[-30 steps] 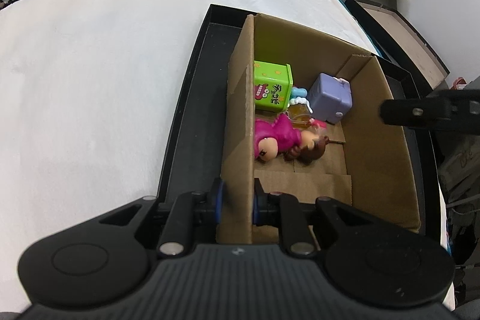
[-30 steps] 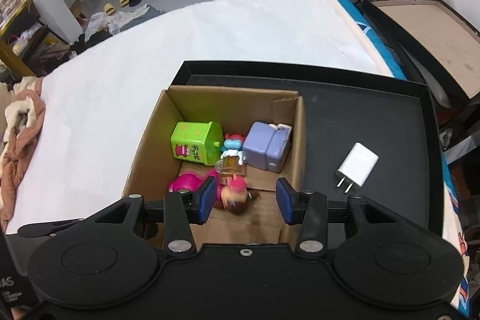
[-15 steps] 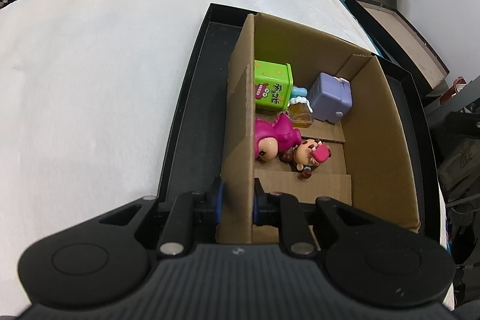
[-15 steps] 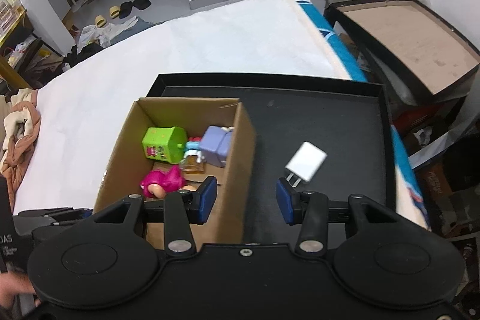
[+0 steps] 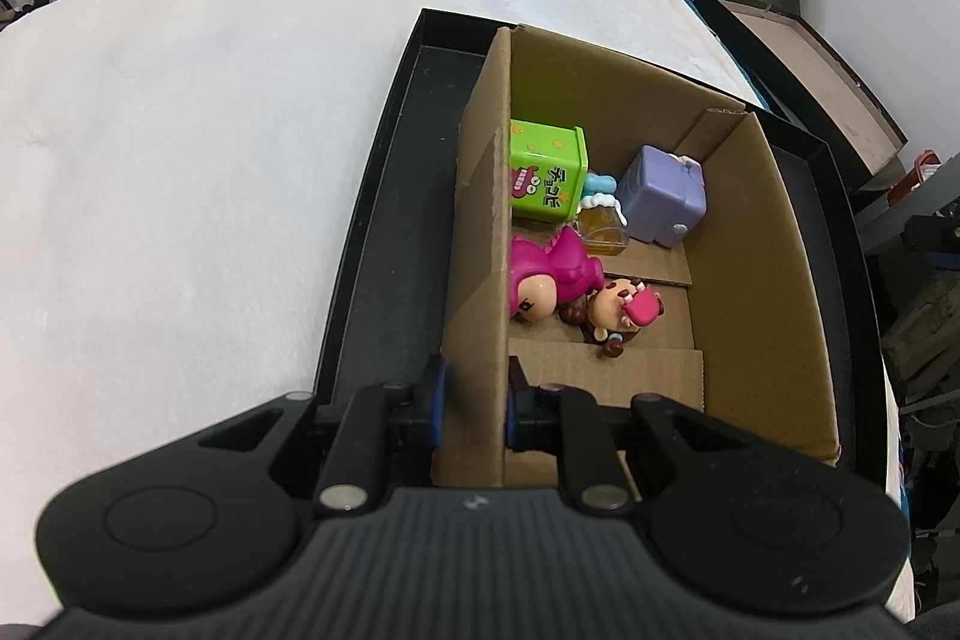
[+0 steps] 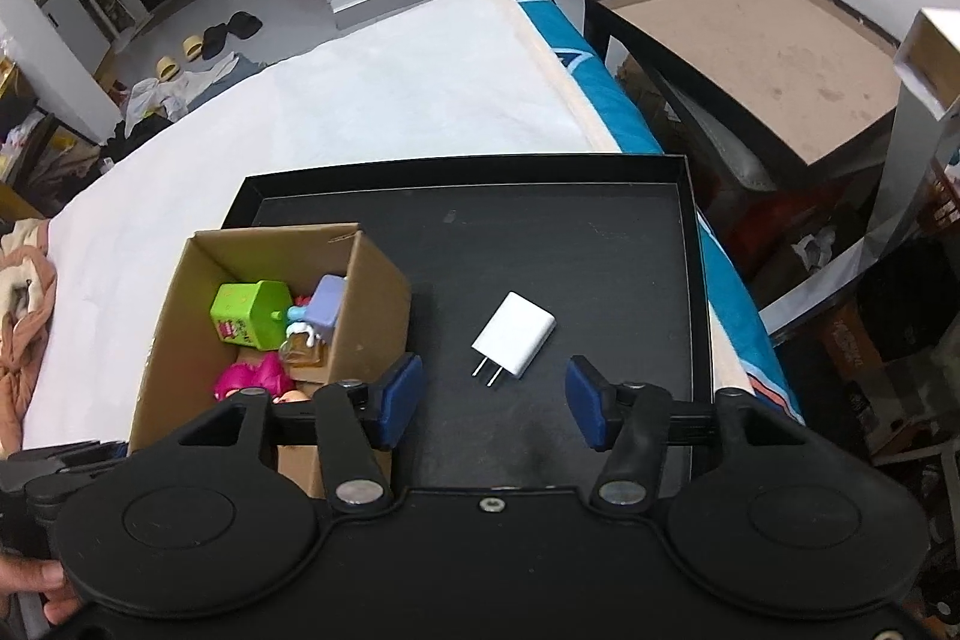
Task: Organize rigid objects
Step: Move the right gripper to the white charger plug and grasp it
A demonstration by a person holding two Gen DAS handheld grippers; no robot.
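A cardboard box (image 5: 750, 244) stands in a black tray (image 5: 390, 196). Inside lie a green toy box (image 5: 543, 169), a lilac toy (image 5: 660, 196), a small amber bottle (image 5: 603, 232), a pink figure (image 5: 552, 274) and a small doll (image 5: 624, 307). My left gripper (image 5: 474, 400) is shut on the box's left wall. In the right wrist view a white charger plug (image 6: 513, 334) lies on the tray floor (image 6: 600, 256), right of the box (image 6: 372, 304). My right gripper (image 6: 492, 400) hovers above the plug, its jaws opening with nothing between them.
The tray rests on a white bed cover (image 5: 210, 130). A second black tray with a brown base (image 6: 750, 40) stands beyond the bed's right edge. Slippers (image 6: 204, 40) and clothes lie on the far floor. A hand (image 6: 36, 586) shows at the lower left.
My right gripper has swung right, from over the box to over the tray floor by the plug, and its jaws have widened. A small doll now lies in the box. The left gripper kept still.
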